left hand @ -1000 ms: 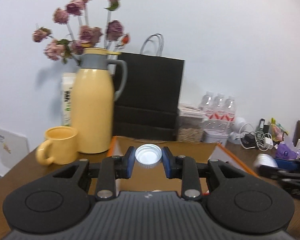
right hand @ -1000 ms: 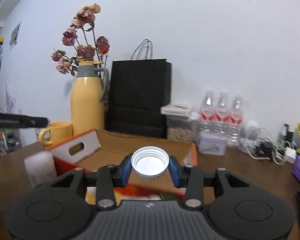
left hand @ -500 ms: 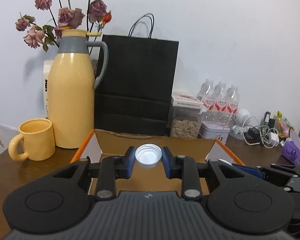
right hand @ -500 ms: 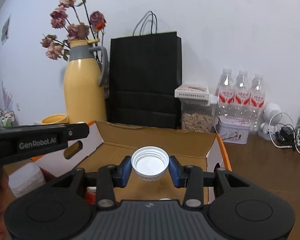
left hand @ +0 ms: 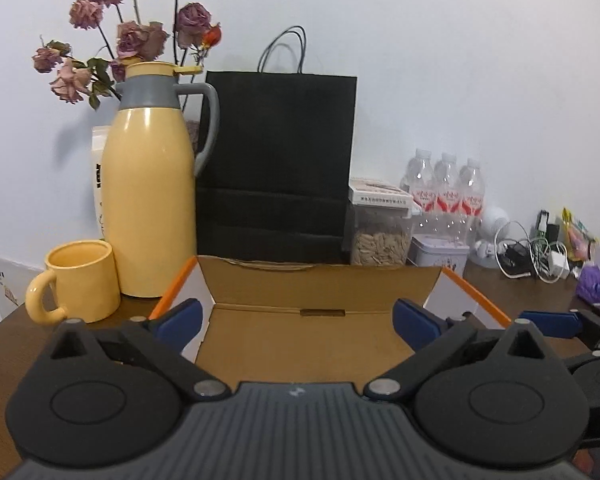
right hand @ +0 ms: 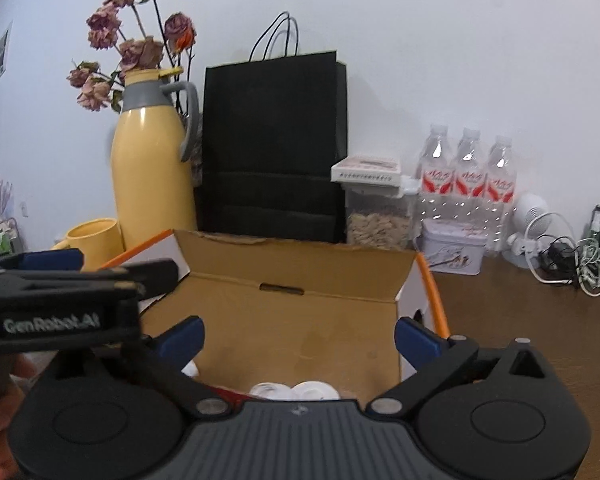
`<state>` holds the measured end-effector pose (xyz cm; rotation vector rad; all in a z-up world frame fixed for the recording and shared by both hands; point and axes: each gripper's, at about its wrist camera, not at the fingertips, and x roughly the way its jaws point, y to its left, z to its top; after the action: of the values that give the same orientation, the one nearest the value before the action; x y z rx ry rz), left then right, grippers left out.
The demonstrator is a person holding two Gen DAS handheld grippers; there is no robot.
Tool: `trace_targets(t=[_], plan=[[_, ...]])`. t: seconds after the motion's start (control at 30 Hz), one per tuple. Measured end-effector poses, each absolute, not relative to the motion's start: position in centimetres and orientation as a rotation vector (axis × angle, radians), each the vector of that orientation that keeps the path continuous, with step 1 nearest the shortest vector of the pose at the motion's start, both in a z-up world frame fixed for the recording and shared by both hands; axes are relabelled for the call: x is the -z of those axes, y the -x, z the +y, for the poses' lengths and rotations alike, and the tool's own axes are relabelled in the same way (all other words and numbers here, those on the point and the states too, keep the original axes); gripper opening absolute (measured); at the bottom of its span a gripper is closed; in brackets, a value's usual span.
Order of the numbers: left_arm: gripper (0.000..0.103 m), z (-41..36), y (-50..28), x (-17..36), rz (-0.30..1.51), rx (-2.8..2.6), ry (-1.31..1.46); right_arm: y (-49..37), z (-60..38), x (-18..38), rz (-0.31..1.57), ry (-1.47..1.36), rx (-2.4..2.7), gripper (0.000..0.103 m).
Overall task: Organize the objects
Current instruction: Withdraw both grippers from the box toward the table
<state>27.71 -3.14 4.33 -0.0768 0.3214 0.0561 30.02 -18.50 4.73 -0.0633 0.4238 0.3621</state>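
Bottle caps [right hand: 293, 390], white, lie at the near end of the open cardboard box [left hand: 316, 280], because the left gripper [left hand: 298, 316] and right gripper [right hand: 298, 336] are opening their jaws wide with nothing between them, each having let its cap go, so that drop looks done.
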Motion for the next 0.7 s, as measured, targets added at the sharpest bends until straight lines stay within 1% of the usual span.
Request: trace_targets(t=[0.47, 0.7], plan=[[0.103, -2.4, -26.8, -4.9, 0.303, -0.051, 0.123, -29.3, -19.2, -5.3, 0.402, 0.037, -0.357, 0.103], [0.103, -2.0, -25.3, -6.5, 0.259, -0.031, 0.144, -28.3, -20.0, -6.3, 0.373, 0.035, -0.361, 0.103]])
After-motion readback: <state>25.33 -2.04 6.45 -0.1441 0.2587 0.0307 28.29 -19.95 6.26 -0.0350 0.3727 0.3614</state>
